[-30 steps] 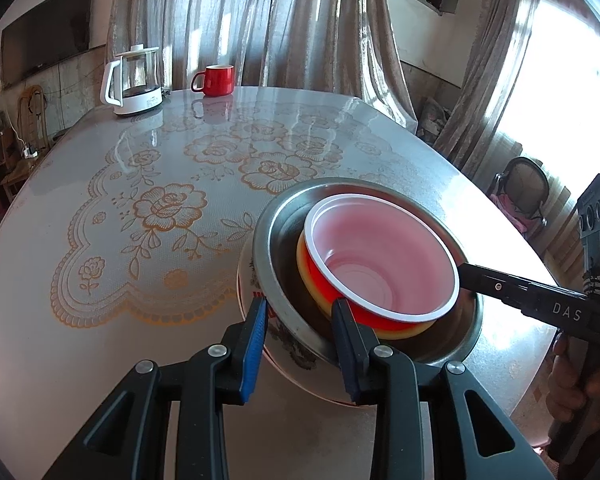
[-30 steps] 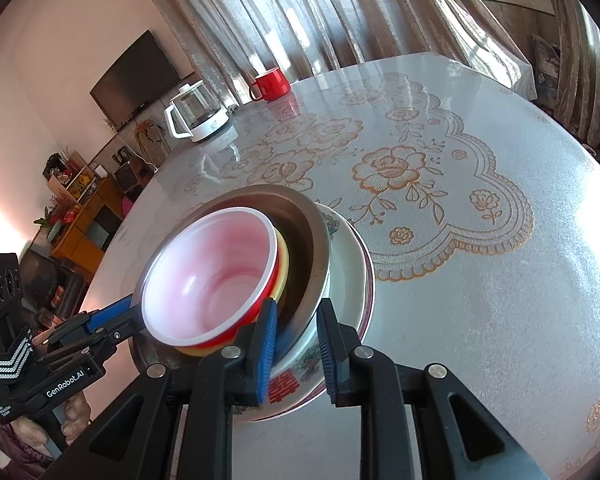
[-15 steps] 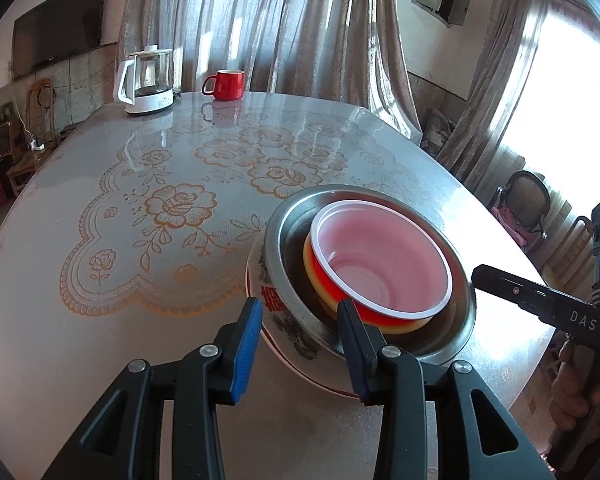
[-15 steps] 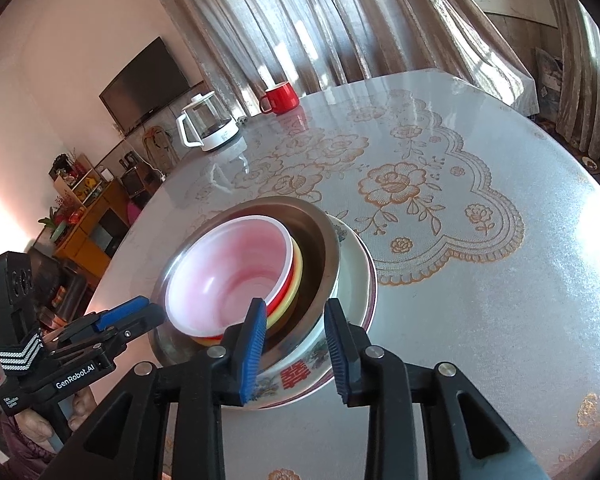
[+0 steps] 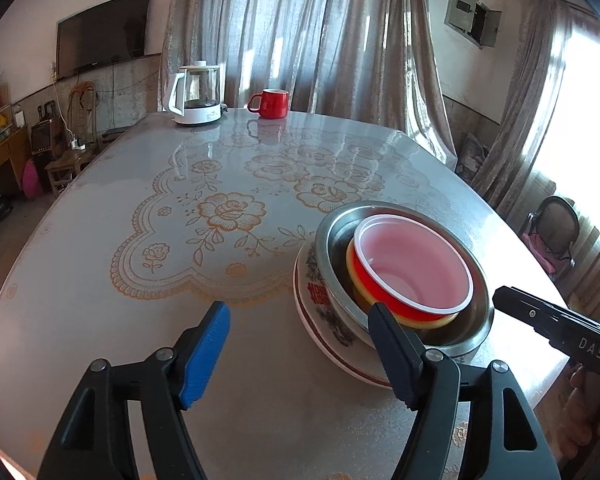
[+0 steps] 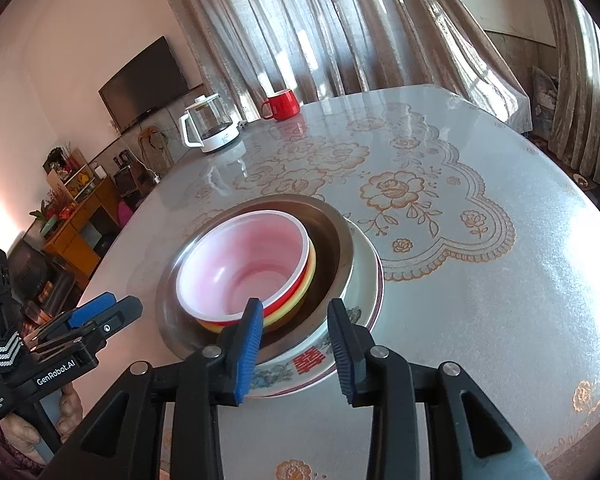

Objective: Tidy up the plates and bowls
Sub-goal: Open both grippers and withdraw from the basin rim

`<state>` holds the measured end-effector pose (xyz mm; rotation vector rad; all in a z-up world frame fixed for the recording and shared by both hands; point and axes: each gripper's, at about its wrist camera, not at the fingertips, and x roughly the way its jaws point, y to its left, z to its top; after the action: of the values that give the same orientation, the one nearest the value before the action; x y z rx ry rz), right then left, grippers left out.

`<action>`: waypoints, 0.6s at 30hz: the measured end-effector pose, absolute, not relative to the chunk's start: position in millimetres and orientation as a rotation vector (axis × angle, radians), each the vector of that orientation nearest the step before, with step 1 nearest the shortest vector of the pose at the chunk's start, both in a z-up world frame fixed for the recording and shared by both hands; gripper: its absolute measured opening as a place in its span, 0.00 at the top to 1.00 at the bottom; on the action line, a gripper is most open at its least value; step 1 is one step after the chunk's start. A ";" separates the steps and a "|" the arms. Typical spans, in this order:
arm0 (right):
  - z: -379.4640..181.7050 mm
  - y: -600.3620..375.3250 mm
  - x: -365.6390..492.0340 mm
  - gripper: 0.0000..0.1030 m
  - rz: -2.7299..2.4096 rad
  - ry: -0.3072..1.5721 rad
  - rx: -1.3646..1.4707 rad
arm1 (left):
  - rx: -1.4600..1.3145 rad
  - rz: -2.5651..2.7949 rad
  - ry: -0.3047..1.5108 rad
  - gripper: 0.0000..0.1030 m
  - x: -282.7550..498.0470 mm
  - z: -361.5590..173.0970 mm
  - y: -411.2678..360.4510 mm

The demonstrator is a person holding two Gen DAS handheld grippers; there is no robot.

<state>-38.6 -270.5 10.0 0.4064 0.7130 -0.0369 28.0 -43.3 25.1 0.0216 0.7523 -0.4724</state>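
Stacking looks done: red plastic bowl with white inside (image 6: 246, 268) sits in a yellow bowl (image 6: 309, 278), both nested in a wide shallow steel bowl (image 6: 332, 236), all on a white ceramic plate with floral rim and red character (image 6: 310, 360). The stack stands near the table edge on the grey round table with lace-pattern cover (image 5: 140, 208), well apart from the red mug (image 5: 271, 103) and the white-handled glass kettle (image 5: 198, 94) at the far side.

Step in hand, as a guess: release and back off. Next move probably calls for clearing both grippers away without nudging the stack, or regripping the plate rim if the stack must shift.

Left gripper (image 5: 300, 322): jaws opening, already wide, nothing between them; right finger overlaps the stack's near rim in view, contact not clear. Right gripper (image 6: 296, 338): jaws opening, narrow gap, pads just short of the steel bowl and plate rim, not pinching. Both point down at a slant toward the stack from opposite sides, each hand-held.
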 end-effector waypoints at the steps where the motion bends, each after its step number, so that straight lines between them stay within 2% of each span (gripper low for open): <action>1: 10.1 -269.3 -39.5 0.68 -0.038 0.712 0.405 | 0.025 -0.463 0.748 0.26 26.5 25.0 -42.6; 4: 10.7 -264.9 -42.9 0.67 -0.057 0.706 0.392 | 0.034 -0.426 0.731 0.18 22.3 24.6 -40.2; 14: 18.2 -248.5 -52.3 0.64 -0.146 0.654 0.331 | -0.003 -0.315 0.730 0.06 17.1 18.2 -31.5; 16: 18.2 -244.0 -52.6 0.64 -0.160 0.649 0.311 | 0.004 -0.294 0.715 0.00 14.3 18.1 -31.5; 18: 17.9 -239.3 -52.3 0.64 -0.176 0.644 0.283 | 0.013 -0.289 0.704 0.00 11.3 18.7 -32.8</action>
<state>-52.3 -239.3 17.9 0.2830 0.6445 -0.1763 11.3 -32.8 18.7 0.0128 0.7040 -0.2893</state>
